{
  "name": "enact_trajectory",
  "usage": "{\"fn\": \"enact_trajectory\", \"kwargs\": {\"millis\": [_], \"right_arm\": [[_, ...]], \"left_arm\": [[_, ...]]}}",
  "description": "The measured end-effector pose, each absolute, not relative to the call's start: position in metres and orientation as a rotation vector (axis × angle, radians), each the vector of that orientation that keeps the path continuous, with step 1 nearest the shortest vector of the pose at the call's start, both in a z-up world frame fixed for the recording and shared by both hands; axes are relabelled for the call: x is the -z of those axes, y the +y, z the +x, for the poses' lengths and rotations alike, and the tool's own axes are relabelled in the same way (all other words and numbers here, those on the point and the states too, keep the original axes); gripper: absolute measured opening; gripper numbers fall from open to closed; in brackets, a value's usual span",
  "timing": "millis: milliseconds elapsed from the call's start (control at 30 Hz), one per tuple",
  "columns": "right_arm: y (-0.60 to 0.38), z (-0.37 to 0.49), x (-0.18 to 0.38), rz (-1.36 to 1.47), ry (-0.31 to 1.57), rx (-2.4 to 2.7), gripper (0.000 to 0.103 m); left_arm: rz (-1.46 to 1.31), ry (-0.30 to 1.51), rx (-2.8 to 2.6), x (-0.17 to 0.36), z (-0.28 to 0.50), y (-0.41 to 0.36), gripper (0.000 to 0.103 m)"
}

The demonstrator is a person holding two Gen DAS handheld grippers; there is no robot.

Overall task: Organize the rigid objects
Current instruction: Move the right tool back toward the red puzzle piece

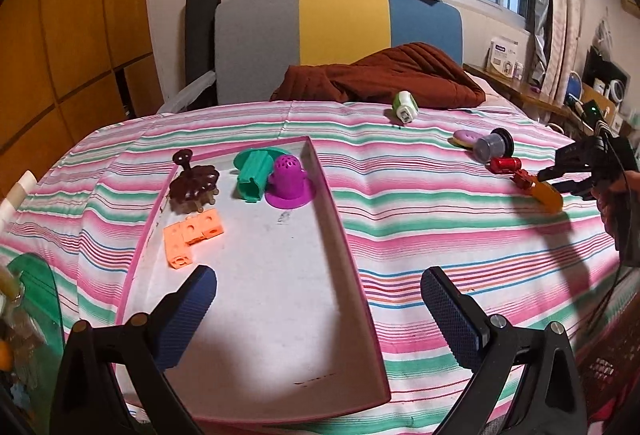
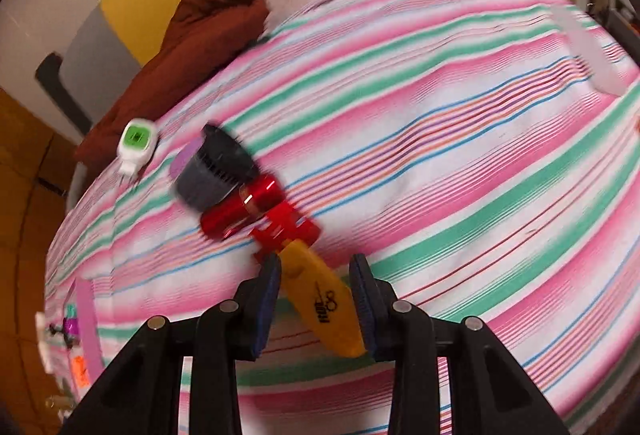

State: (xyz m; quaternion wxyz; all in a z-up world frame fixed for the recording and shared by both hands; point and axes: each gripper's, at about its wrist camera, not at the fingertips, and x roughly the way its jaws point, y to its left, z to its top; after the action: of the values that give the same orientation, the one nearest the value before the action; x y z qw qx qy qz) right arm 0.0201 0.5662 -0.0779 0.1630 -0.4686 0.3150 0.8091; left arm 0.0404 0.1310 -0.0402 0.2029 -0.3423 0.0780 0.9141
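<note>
A shallow pink-rimmed box [image 1: 344, 227] lies on the striped bed. It holds orange linked cubes [image 1: 192, 235], a brown piece [image 1: 194, 187], a green piece [image 1: 252, 171] and a purple cup-shaped piece [image 1: 288, 183]. My left gripper [image 1: 320, 283] hangs open over the box's near half with nothing between its fingers. At the right, my right gripper [image 2: 316, 275] [image 1: 560, 183] is shut on the yellow handle [image 2: 320, 295] of a red-headed toy [image 2: 244, 211] [image 1: 506, 165]. A grey cup with a black lid [image 2: 216, 171] [image 1: 494, 147] lies just beyond the toy.
A green-and-white device [image 1: 404, 107] [image 2: 138, 139] lies farther back, near a crumpled brown blanket [image 1: 384, 75]. A lilac disc [image 1: 464, 137] sits beside the grey cup. A green glass tabletop [image 1: 36, 287] stands at the bed's left edge, a cluttered shelf [image 1: 520, 91] at the far right.
</note>
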Motion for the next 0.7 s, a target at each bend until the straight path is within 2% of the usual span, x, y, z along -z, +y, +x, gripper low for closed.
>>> {"fn": "enact_trajectory", "kwargs": {"millis": [100,233,367,433,600,700], "right_arm": [[0.545,0.009,0.08,-1.44,0.892,-2.403,0.035],[0.501,-0.009,0.082,-1.652,0.971,-2.615,0.036],[0.498,0.0,0.055,-1.426,0.797,-2.704,0.036],[0.51,0.004,0.047,-1.303,0.678,-2.604,0.04],[0.53,-0.008,0.058,-1.348,0.583,-2.408,0.043],[0.527,-0.021,0.068,-1.407,0.544,-2.398,0.051]], "left_arm": [[-0.955,0.227,-2.548,0.041,0.042,0.134,0.103],[-0.947,0.243,-2.545,0.04,0.045,0.138,0.103],[-0.932,0.253,-2.55,0.038,0.048,0.138,0.103],[-0.939,0.252,-2.548,0.038,0.047,0.138,0.103],[-0.939,0.256,-2.541,0.038,0.048,0.14,0.103],[-0.937,0.264,-2.536,0.038,0.049,0.142,0.103]]}}
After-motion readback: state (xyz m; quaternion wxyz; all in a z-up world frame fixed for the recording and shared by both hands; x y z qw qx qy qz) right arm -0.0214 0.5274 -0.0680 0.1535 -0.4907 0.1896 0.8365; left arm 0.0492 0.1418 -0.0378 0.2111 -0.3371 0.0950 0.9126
